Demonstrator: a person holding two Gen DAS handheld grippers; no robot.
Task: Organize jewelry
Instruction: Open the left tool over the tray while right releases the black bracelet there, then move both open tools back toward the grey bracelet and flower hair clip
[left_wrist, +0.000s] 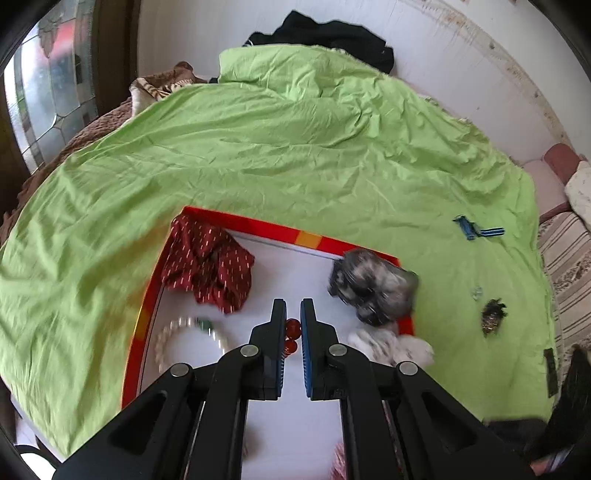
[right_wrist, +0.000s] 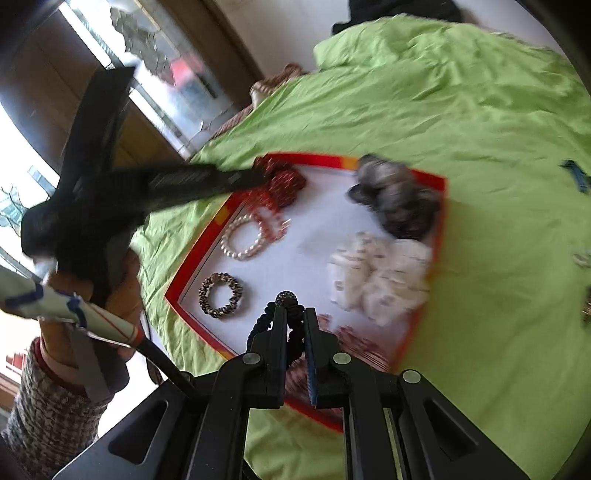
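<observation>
Looking along the left gripper (left_wrist: 293, 314), its fingers pinch a short strand of glossy red beads (left_wrist: 291, 334) over the white floor of the red-rimmed tray (left_wrist: 258, 224). Round and slick, those beads could slide out of the narrow grip, I judge, and roll onto the rumpled green sheet (left_wrist: 258, 147). Below lie a crumpled maroon scrunchie (left_wrist: 210, 269), a fuzzy grey scrunchie (left_wrist: 373, 286) on the far rim and a pearl bracelet (left_wrist: 192, 332). A blue clip (left_wrist: 476, 228) and a dark ornament (left_wrist: 493, 317) wait outside on the sheet.

From the right wrist, the right gripper (right_wrist: 295, 319) is clamped on a black coiled hair tie (right_wrist: 284, 306) with a studded bead, low over the tray (right_wrist: 439, 206). Springy cord may snag a finger on release. A leopard-print band (right_wrist: 221, 295), the pearls (right_wrist: 243, 240) and a soft white scrunchie (right_wrist: 380, 280) crowd the floor, so a careless drop could tangle pieces.
</observation>
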